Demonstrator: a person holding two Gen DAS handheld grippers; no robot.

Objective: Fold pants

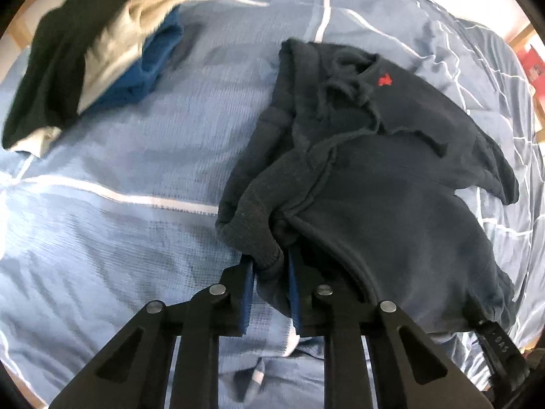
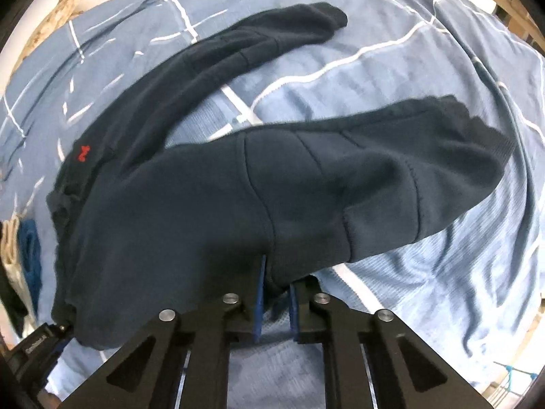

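Dark navy sweatpants (image 1: 391, 184) with a small red logo (image 1: 385, 80) and a drawstring lie on a blue bed cover. My left gripper (image 1: 270, 272) is shut on the ribbed waistband at one side and holds it lifted. In the right wrist view the pants (image 2: 211, 204) spread out with two legs: one leg (image 2: 425, 156) is raised toward the right, the other leg (image 2: 265, 41) lies flat on the bed farther back. My right gripper (image 2: 276, 293) is shut on a fold of the near leg's fabric. The other gripper (image 2: 37, 344) shows at the lower left.
A stack of folded clothes (image 1: 92, 54), black, beige and blue, lies at the upper left of the bed. The blue bed cover (image 1: 119, 177) with white lines fills both views. A wooden bed frame (image 2: 504, 3) runs along the far right edge.
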